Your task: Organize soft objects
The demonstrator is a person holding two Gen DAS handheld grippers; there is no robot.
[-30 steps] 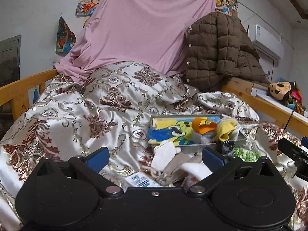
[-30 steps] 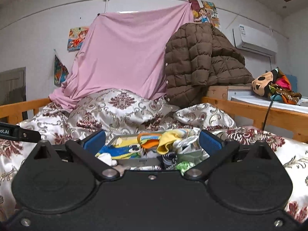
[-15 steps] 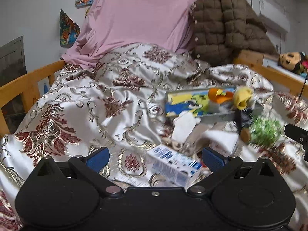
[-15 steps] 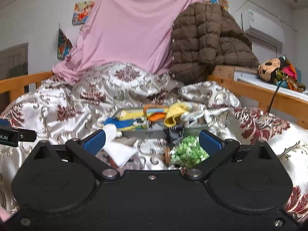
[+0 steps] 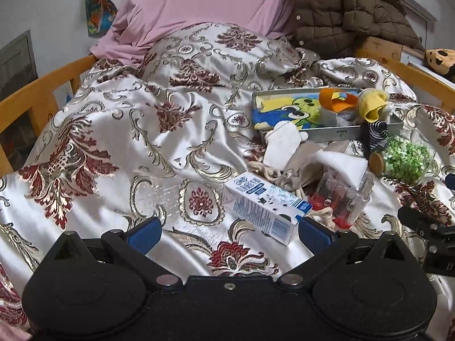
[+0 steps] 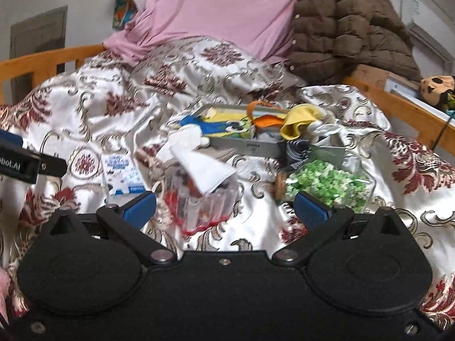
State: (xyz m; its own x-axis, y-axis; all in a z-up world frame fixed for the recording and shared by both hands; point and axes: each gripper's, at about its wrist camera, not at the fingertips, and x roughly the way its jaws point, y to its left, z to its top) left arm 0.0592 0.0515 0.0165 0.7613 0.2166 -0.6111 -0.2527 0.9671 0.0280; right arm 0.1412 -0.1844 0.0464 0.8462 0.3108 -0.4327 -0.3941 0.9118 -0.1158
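Note:
A metal tray [image 5: 335, 134] [image 6: 244, 148] lies on the bed with a blue and yellow cartoon cloth [image 5: 284, 110], an orange piece [image 5: 338, 102] and a yellow piece [image 5: 372, 105] [image 6: 298, 119] in it. A striped sock [image 5: 376, 135] [image 6: 295, 149] hangs over its front wall. In front lie a white cloth [image 5: 281, 142], a white pad [image 6: 204, 167] and a beige drawstring bag [image 5: 298, 167]. My left gripper [image 5: 227, 234] is open above the quilt, near a blue and white carton [image 5: 264, 204] [image 6: 122, 170]. My right gripper [image 6: 224, 206] is open, over a clear plastic container [image 6: 204, 201] [image 5: 344, 196].
A corked jar of green bits [image 5: 403, 159] [image 6: 324, 184] lies right of the pile. Wooden rails [image 5: 34, 96] [image 6: 398, 105] edge the bed. A pink sheet [image 5: 204, 2] and a brown quilted jacket [image 6: 347, 28] stand at the head. A plush toy [image 6: 438, 91] sits at the far right.
Both grippers have tilted downward and moved closer to the pile, so the carton, the clear container and the jar now lie near the fingertips. Both stay open.

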